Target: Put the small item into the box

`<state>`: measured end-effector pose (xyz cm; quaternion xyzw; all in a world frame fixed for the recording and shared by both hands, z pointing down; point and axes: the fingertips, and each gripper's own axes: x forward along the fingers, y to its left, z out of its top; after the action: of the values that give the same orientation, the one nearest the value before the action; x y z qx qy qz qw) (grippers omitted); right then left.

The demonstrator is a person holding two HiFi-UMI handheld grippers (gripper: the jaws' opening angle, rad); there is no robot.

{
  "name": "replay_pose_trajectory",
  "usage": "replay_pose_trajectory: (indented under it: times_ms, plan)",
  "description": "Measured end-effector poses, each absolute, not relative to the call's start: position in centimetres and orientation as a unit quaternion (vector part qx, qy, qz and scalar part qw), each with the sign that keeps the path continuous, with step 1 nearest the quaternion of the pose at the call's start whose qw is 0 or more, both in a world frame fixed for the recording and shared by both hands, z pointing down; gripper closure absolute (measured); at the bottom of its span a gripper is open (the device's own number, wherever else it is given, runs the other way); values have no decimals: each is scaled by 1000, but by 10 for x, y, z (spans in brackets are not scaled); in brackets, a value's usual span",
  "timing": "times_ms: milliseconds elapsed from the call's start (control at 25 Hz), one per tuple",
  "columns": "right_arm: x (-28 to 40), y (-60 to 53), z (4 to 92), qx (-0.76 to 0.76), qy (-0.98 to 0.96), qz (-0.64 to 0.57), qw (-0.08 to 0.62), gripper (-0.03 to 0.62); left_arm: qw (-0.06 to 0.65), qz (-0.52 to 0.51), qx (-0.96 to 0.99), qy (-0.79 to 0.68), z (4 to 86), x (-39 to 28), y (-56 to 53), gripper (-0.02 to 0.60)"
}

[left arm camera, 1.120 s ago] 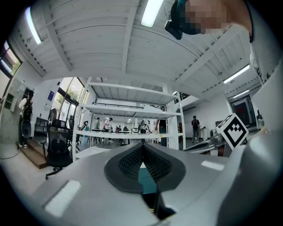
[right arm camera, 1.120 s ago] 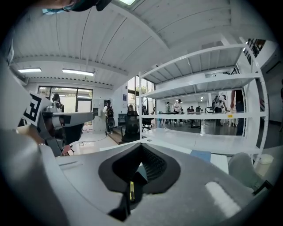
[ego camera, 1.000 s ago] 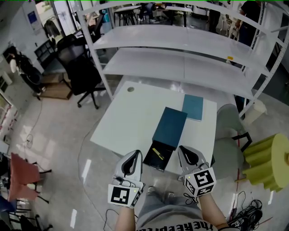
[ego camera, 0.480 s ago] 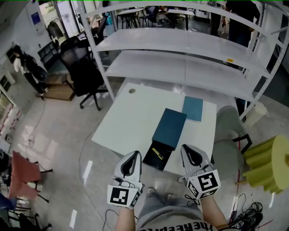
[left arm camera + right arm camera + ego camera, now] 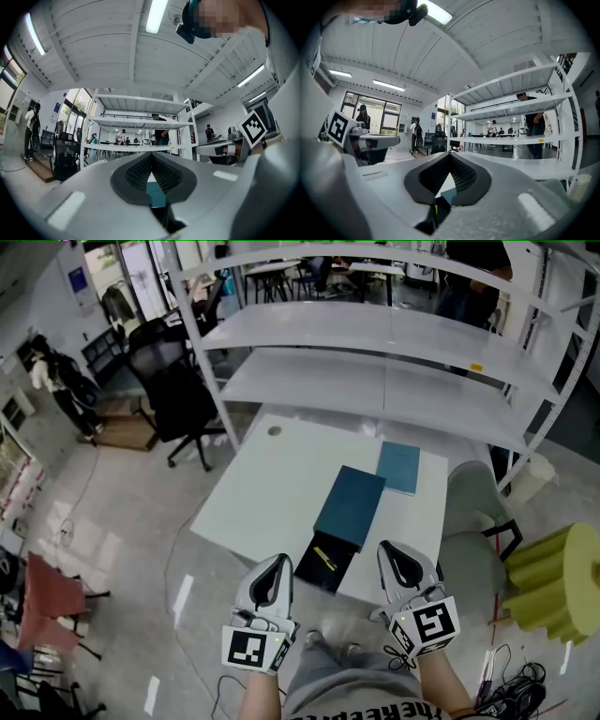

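Observation:
On the white table (image 5: 272, 486) lies a dark teal box (image 5: 352, 505), its black inner tray (image 5: 317, 572) drawn out toward me. A thin yellow item (image 5: 325, 558) lies in that tray. My left gripper (image 5: 278, 562) hovers at the table's near edge, just left of the tray, jaws shut and empty. On the tray's right side my right gripper (image 5: 390, 550) is held at the same height, also shut and empty. In the left gripper view the left gripper (image 5: 151, 157) has its pads meeting, with teal showing below. The right gripper (image 5: 450, 157) looks the same in its own view.
A lighter teal flat piece (image 5: 399, 468) lies at the table's far right. A white shelving rack (image 5: 375, 352) stands behind the table. A black office chair (image 5: 178, 395) is at the left, a grey chair (image 5: 473, 512) and yellow foam (image 5: 553, 577) at the right. People stand far back.
The head view has shifted slightly, so the table sits a little higher and to the left. Both grippers stay shut at the near edge. The box and yellow item have not moved.

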<state>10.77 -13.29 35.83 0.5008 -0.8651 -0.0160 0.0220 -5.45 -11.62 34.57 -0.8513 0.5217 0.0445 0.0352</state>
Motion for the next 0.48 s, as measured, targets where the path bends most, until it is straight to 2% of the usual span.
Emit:
replay_pose_trajectory:
  times_ms: [480]
  plan:
    - [114,-123,351,497,-867,-23,13,592,45,55,-851,520,342,-47,-106,571]
